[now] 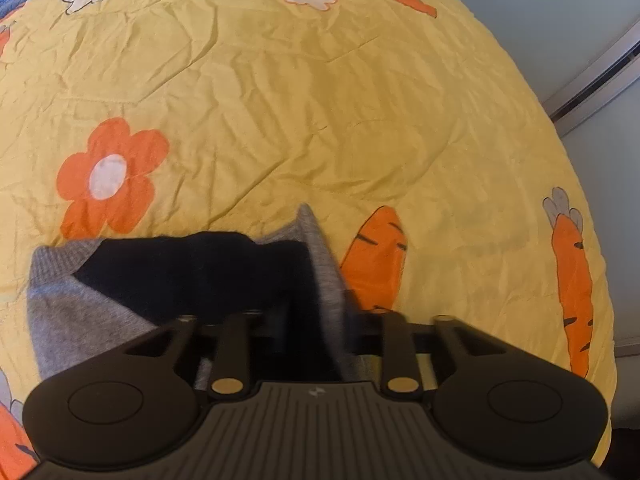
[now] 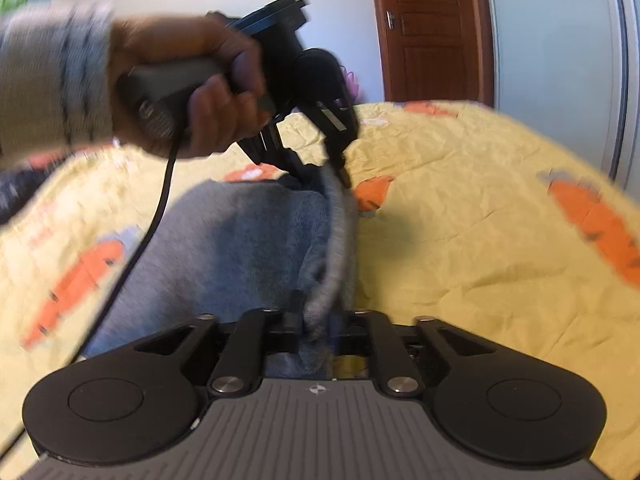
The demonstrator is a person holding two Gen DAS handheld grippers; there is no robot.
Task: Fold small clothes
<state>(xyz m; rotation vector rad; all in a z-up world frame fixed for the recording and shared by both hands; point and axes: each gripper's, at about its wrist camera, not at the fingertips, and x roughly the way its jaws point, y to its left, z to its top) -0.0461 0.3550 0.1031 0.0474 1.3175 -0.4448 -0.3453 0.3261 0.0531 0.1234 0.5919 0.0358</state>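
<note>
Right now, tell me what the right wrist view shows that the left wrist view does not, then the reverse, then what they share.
Only the right wrist view shows the person's hand holding the left gripper from outside, its trailing black cable, a patterned sleeve and the wooden door.

Only the left wrist view shows the garment's dark navy part and the large orange flower print.

Both show the grey garment pinched along one edge by both grippers, with the right gripper nearer, over the yellow carrot-print bedspread.

Matt grey knit garment (image 1: 72,312), creased bedcover (image 1: 320,120)
</note>
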